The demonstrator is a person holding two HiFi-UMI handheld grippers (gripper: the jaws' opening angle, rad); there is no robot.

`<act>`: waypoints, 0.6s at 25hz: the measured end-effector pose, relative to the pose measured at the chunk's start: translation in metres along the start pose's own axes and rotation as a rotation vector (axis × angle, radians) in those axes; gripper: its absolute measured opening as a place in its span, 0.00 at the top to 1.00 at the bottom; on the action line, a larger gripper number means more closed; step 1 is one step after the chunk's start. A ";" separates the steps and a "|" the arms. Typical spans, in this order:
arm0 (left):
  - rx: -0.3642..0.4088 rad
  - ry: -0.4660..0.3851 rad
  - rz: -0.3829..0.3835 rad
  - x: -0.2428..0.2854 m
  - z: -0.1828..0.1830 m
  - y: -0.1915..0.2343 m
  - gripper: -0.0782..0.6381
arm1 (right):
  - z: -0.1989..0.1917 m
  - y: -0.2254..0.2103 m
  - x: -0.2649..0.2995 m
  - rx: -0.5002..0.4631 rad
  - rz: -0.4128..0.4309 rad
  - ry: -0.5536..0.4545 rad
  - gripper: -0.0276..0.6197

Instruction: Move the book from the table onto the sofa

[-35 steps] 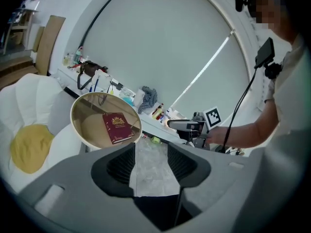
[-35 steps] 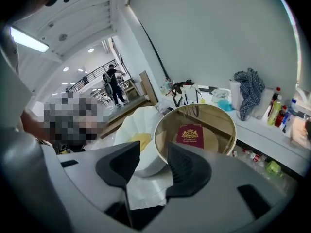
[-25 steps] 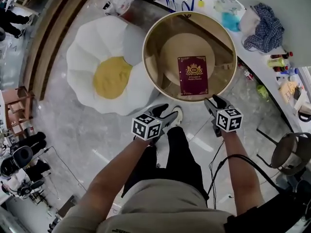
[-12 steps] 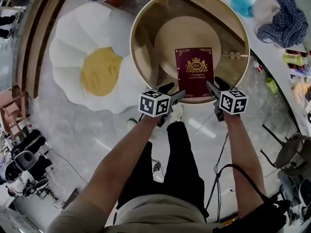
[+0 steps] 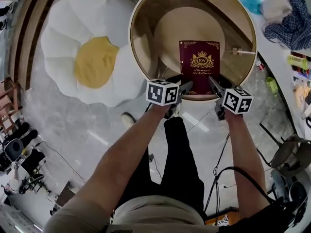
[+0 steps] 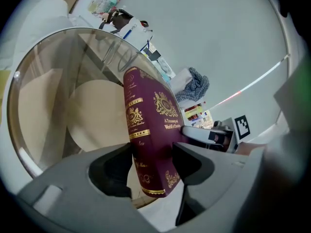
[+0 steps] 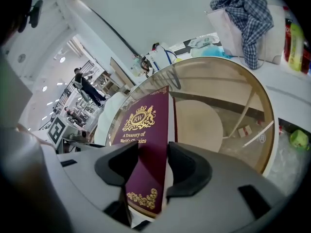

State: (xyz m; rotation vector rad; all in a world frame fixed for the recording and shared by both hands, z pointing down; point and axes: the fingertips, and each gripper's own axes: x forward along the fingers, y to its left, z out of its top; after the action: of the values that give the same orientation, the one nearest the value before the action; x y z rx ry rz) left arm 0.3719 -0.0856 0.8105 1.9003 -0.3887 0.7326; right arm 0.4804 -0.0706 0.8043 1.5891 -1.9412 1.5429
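Note:
A dark red book (image 5: pixel 199 64) with gold print lies flat on the round glass table (image 5: pixel 141 67), its near edge at the table's rim. My left gripper (image 5: pixel 181 86) is at the book's near left corner. In the left gripper view the book (image 6: pixel 153 130) stands between the wide-open jaws of that gripper (image 6: pixel 153 152). My right gripper (image 5: pixel 214 84) is at the near right corner. Its jaws (image 7: pixel 153 154) are closing with the book (image 7: pixel 146 144) between them. The white flower-shaped sofa (image 5: pixel 58 42) with a yellow centre lies to the table's left.
A white counter runs along the right, with a checked cloth (image 5: pixel 291 25) and bottles (image 5: pixel 299 62) on it. A round stool (image 5: pixel 291 154) stands at the lower right. Cables trail over the grey floor by the person's legs (image 5: pixel 180 159).
Both grippers have come down and forward from in front of the table to the book's near edge. Their jaws now straddle its near corners. The book has not moved.

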 end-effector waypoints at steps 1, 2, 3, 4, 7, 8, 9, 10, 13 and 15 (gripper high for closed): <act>-0.001 -0.008 -0.004 -0.004 0.001 0.000 0.53 | 0.001 0.004 -0.001 -0.008 -0.002 -0.003 0.65; -0.002 -0.017 -0.010 -0.008 0.002 0.000 0.53 | 0.003 0.010 -0.002 -0.017 -0.002 -0.008 0.66; -0.002 -0.023 -0.015 -0.015 0.002 0.001 0.53 | 0.004 0.016 -0.003 -0.028 -0.001 -0.011 0.66; 0.001 -0.029 -0.016 -0.022 0.001 0.001 0.53 | 0.004 0.024 -0.003 -0.039 0.002 -0.013 0.66; 0.003 -0.059 -0.005 -0.050 0.002 0.006 0.53 | 0.002 0.052 0.000 -0.064 0.023 -0.011 0.67; -0.004 -0.075 0.000 -0.061 0.003 0.009 0.53 | 0.002 0.063 0.002 -0.072 0.032 -0.012 0.67; -0.010 -0.091 0.006 -0.073 0.004 0.013 0.53 | 0.002 0.075 0.004 -0.080 0.041 -0.012 0.67; -0.014 -0.106 0.013 -0.085 0.004 0.017 0.53 | 0.001 0.088 0.007 -0.090 0.047 -0.010 0.67; -0.023 -0.141 0.032 -0.121 0.002 0.029 0.53 | -0.004 0.124 0.016 -0.114 0.072 0.000 0.67; -0.034 -0.168 0.047 -0.148 -0.003 0.041 0.53 | -0.008 0.151 0.025 -0.137 0.093 0.008 0.67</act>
State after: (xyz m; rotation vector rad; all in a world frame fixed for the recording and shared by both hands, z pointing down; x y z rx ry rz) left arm 0.2350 -0.1087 0.7454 1.9325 -0.5489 0.5948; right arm 0.3446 -0.0974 0.7375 1.4549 -2.0943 1.4129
